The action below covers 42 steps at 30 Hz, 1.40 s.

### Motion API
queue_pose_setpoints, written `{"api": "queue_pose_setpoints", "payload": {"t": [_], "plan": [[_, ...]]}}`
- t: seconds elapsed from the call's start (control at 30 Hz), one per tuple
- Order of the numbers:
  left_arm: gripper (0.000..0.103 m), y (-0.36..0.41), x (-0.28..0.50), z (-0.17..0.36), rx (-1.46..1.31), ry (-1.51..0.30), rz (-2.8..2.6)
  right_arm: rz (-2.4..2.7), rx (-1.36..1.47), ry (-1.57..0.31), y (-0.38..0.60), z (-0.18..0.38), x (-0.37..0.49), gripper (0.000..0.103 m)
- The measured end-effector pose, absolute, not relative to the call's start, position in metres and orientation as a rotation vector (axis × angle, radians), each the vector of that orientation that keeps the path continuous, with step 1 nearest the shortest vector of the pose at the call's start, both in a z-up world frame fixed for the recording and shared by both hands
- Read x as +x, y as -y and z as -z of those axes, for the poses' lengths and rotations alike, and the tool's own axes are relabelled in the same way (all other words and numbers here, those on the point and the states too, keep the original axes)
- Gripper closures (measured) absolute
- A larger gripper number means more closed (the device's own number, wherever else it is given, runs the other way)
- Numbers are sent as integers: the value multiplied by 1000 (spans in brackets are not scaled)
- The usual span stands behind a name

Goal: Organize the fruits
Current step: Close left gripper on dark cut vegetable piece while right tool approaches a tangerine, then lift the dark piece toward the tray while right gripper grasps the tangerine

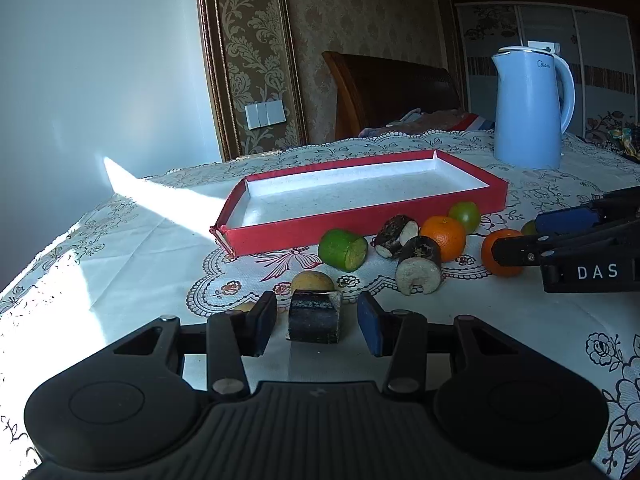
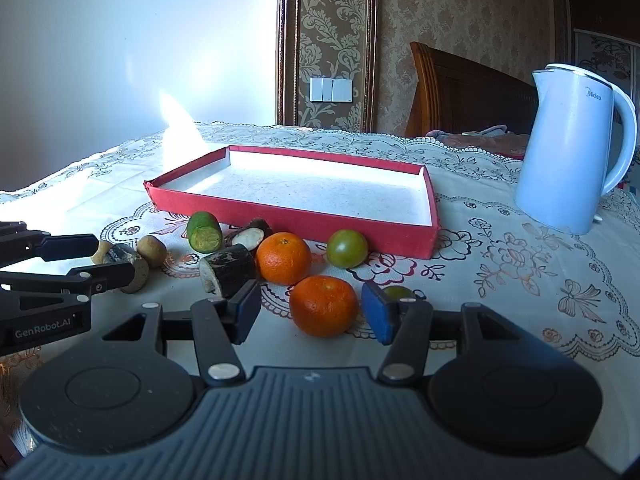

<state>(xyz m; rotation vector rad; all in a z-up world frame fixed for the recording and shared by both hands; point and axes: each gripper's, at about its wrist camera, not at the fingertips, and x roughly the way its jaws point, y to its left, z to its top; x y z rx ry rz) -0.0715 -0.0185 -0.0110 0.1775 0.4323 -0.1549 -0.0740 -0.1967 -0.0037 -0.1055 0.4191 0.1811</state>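
A red tray (image 1: 360, 222) (image 2: 288, 216) with a white inside lies on the tablecloth, nothing in it. Fruits lie in front of it: a cut lime (image 1: 343, 249) (image 2: 205, 231), several dark cut pieces (image 1: 418, 264) (image 2: 228, 270), two oranges (image 1: 444, 237) (image 2: 283, 258), a green tomato (image 1: 464, 215) (image 2: 346, 248) and small tan fruits (image 1: 312, 281) (image 2: 152, 250). My left gripper (image 1: 316, 322) is open around a dark cut piece (image 1: 314, 316). My right gripper (image 2: 312, 312) is open around an orange (image 2: 323, 306), not touching it.
A light blue kettle (image 1: 530, 108) (image 2: 576, 148) stands at the back right of the table. A small green fruit (image 2: 398, 292) sits behind my right fingertip. A wooden headboard and patterned wall lie beyond the table's far edge.
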Motion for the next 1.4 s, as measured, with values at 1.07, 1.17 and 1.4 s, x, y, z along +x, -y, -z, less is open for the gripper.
{"api": "queue_pose_setpoints", "payload": {"t": [1.07,1.17,1.4], "plan": [[71,32,-60,24,210,-471,132,-113,-203,-482,182,11,-54,64],[73,31,-59,23,199,-480,123,-114,-187,-481,185,10,-54,65],[74,33,-57,21,181,-505,100,-118,-148,-466,189,8,-56,65]]}}
